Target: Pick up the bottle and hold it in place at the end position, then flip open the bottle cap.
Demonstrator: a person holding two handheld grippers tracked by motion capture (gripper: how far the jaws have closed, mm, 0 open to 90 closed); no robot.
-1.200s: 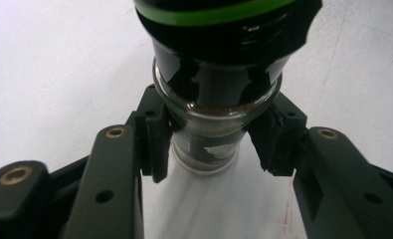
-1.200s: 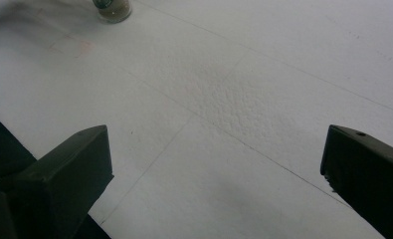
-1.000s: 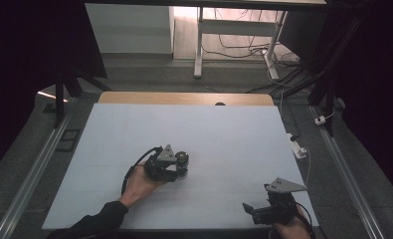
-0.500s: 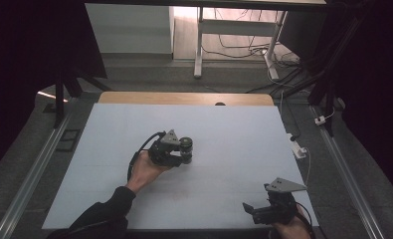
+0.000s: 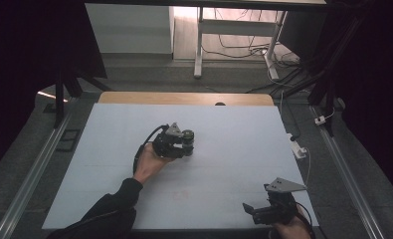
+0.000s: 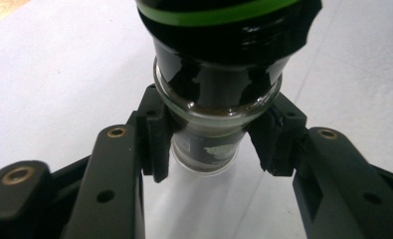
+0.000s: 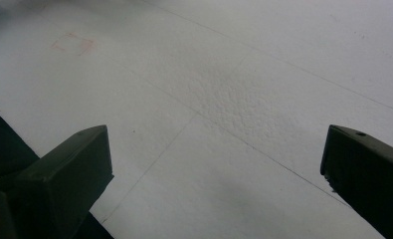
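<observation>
The left gripper (image 6: 211, 149) has its 2 black jaws closed on the clear glass neck of a dark bottle (image 6: 219, 74), the pads (image 6: 156, 134) pressing in from either side just below a glass flange. In the left gripper view the bottle is seen close: dark contents behind clear glass, a black upper section ringed by a bright green band (image 6: 219, 12), and a small label on the neck whose print is too blurred to read. The high view gives none of that detail; there the left gripper (image 5: 173, 142) sits near the middle of the white table (image 5: 234, 129), held in the person's left hand (image 5: 149, 162) with a dark sleeve (image 5: 109, 211) behind it, and the bottle (image 5: 188, 135) is just a small dark round shape at the gripper's tip, seemingly held just above the surface, though that is hard to judge from here.

The right gripper (image 5: 268, 211) is at the table's near right edge, well apart from the left, with a grey three-cornered plate (image 5: 283, 185) on top. In the right gripper view its 2 jaws stand wide apart with nothing between them, over bare white tabletop (image 7: 234, 99) crossed by thin lines, with a faint red square mark (image 7: 72, 44) at the upper left. The same faint red mark (image 5: 180, 195) shows on the table in the high view, between the 2 grippers.
</observation>
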